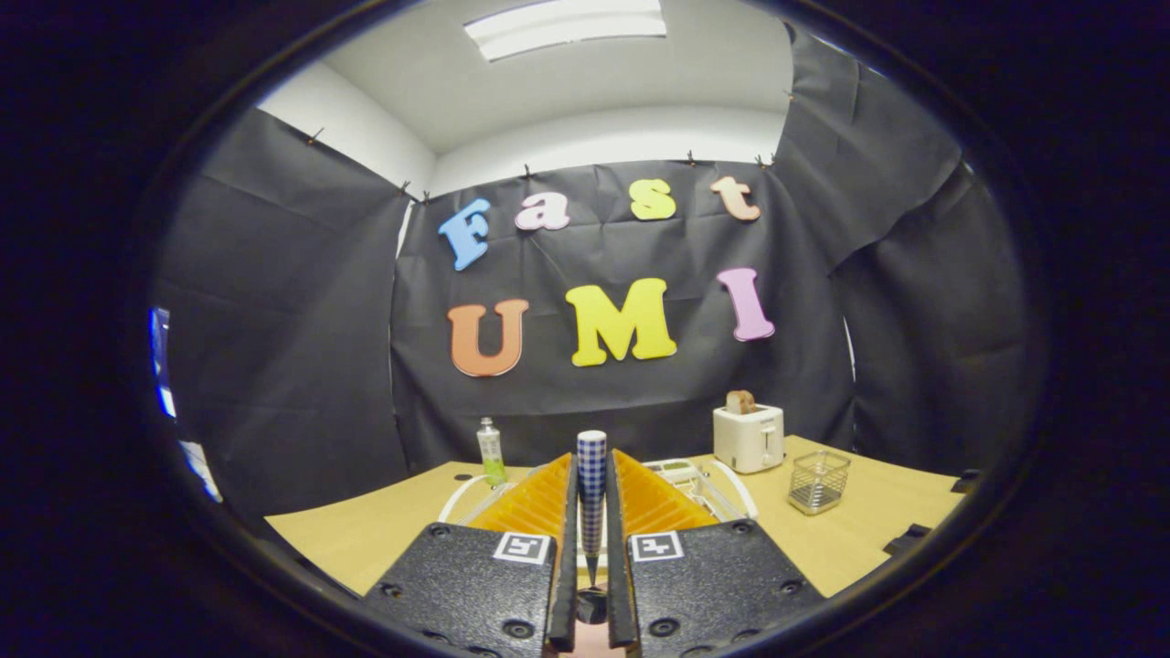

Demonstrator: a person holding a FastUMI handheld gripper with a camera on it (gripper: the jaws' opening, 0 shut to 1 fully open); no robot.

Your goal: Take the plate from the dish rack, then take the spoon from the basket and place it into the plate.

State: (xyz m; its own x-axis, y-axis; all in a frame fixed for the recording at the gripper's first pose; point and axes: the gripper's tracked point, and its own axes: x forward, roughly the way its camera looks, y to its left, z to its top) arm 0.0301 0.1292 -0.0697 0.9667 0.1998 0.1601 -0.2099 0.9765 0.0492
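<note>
Gripper (591, 493) clamped on checked spoon handle (591, 484), toaster (749, 437) beyond

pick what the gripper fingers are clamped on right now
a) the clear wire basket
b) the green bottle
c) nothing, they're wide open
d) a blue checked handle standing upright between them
d: the gripper has both fingers pressed on the blue checked handle, upright between them.

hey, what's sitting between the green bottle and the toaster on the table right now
In the gripper view, the white dish rack lies between the green bottle and the toaster, behind the hand-held gripper, shut on the checked plate.
</note>
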